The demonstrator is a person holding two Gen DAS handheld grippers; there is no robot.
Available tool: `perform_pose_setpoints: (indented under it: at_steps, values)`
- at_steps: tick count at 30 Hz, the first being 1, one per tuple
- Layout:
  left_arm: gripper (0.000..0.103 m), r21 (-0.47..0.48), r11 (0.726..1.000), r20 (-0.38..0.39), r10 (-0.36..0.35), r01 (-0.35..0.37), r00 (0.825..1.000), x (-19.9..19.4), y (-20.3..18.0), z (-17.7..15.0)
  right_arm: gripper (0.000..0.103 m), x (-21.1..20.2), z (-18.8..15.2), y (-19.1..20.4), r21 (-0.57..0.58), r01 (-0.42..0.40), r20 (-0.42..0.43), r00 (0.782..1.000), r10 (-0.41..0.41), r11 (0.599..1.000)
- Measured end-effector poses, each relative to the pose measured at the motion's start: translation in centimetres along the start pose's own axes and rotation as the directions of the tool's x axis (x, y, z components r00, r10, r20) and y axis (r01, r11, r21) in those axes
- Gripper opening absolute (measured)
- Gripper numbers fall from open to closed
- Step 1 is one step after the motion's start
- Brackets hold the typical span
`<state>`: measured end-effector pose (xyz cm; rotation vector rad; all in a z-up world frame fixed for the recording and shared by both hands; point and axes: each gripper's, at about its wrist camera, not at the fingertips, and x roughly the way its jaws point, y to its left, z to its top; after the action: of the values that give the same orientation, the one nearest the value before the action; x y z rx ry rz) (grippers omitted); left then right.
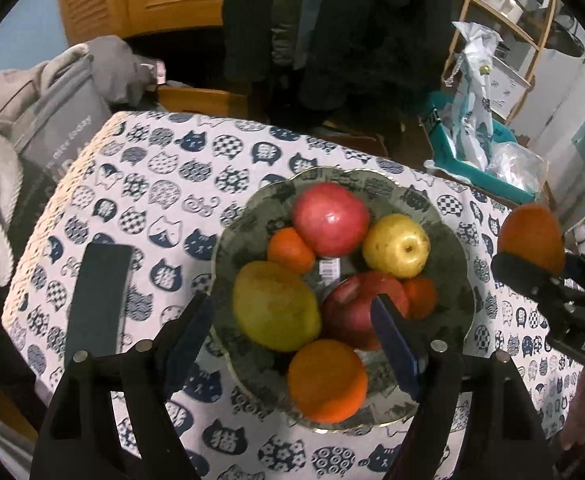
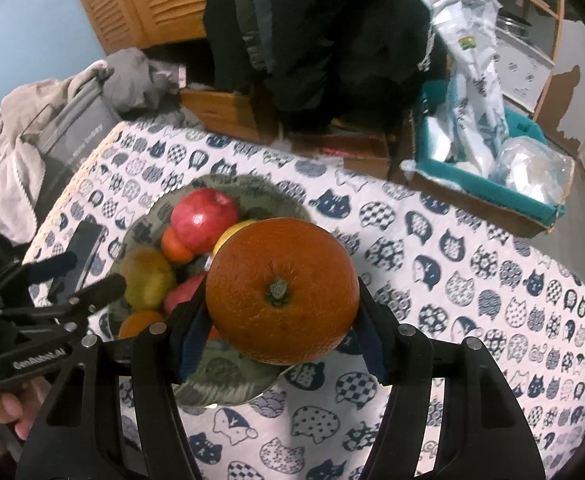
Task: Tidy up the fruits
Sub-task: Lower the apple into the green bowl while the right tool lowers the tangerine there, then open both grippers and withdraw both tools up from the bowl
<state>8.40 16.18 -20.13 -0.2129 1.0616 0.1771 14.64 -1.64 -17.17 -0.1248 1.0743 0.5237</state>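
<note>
A greenish scalloped bowl [image 1: 448, 280] on the cat-print tablecloth holds a large red fruit [image 1: 330, 218], a yellow apple [image 1: 396, 246], a yellow-green fruit [image 1: 276, 306], a red apple [image 1: 352, 312], two small tangerines [image 1: 290, 250] and an orange [image 1: 326, 380]. My left gripper [image 1: 292, 336] hovers over the bowl's near side, jaws open and pressing on nothing. My right gripper [image 2: 282, 320] is shut on a big orange [image 2: 282, 290], stem facing the camera, held above the bowl's [image 2: 228, 380] right edge. The left wrist view shows that orange [image 1: 532, 236] off to the right.
A dark phone-like slab [image 1: 100, 296] lies on the cloth left of the bowl. A grey bag with clothing [image 1: 52, 128] sits at the table's far left corner. Behind the table are a teal box of plastic bags [image 2: 492, 184], a wooden crate [image 2: 220, 112] and dark hanging coats.
</note>
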Motion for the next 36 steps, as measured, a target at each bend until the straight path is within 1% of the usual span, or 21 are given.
perform_pose_setpoints:
  at_steps: [5, 11, 15, 18, 19, 20, 21, 23, 28, 32, 36]
  values:
    - [0.082, -0.016, 1.000, -0.007, 0.023, -0.023, 1.000, -0.5, 1.1, -0.9, 0.065, 1.5, -1.2, 1.4, -0.030, -0.017, -0.051, 0.999, 0.016, 0.999]
    - [0.082, -0.026, 0.998, -0.021, 0.056, -0.056, 0.998, -0.9, 2.2, -1.7, 0.066, 3.4, -2.4, 2.1, -0.013, -0.063, -0.118, 0.991, 0.061, 0.998]
    - [0.082, -0.043, 0.998, -0.023, 0.051, -0.052, 0.998, -1.3, 2.8, -1.9, 0.067, 4.3, -2.8, 2.2, 0.011, -0.084, -0.156, 0.984, 0.085, 0.996]
    - [0.082, -0.039, 0.998, -0.011, 0.050, -0.051, 0.999, -1.7, 2.7, -1.9, 0.067, 4.8, -3.0, 2.2, 0.025, -0.086, -0.171, 0.981, 0.089, 0.996]
    - [0.082, -0.038, 0.998, -0.009, 0.051, -0.051, 0.999, -1.8, 2.7, -1.9, 0.070, 4.7, -3.0, 2.1, 0.031, -0.085, -0.163, 0.983, 0.089, 0.996]
    - [0.082, -0.038, 0.998, -0.006, 0.050, -0.050, 0.999, -2.0, 2.7, -1.9, 0.077, 4.4, -3.0, 2.1, 0.037, -0.088, -0.149, 0.985, 0.092, 0.995]
    - [0.082, -0.038, 0.998, -0.003, 0.048, -0.048, 0.999, -2.1, 2.7, -1.8, 0.079, 4.2, -2.8, 2.0, 0.040, -0.089, -0.136, 0.986, 0.094, 0.995]
    - [0.082, -0.039, 0.998, 0.000, 0.047, -0.047, 0.999, -2.3, 2.7, -1.8, 0.079, 3.6, -2.4, 1.9, 0.040, -0.096, -0.114, 0.988, 0.100, 0.995]
    - [0.082, -0.039, 0.999, 0.017, 0.032, -0.032, 0.999, -3.3, 2.4, -1.6, 0.079, 1.4, -1.4, 1.8, 0.030, -0.068, -0.062, 0.996, 0.070, 0.997]
    - [0.082, -0.029, 0.999, 0.049, 0.018, -0.016, 0.999, -4.7, 1.9, -1.3, 0.079, -0.8, -0.8, 1.7, 0.015, -0.025, -0.011, 1.000, 0.025, 1.000]
    - [0.082, -0.026, 1.000, 0.088, 0.000, 0.002, 0.996, -6.5, 1.5, -0.9, 0.079, -3.5, -0.3, 1.6, -0.005, 0.022, 0.052, 0.998, -0.021, 1.000]
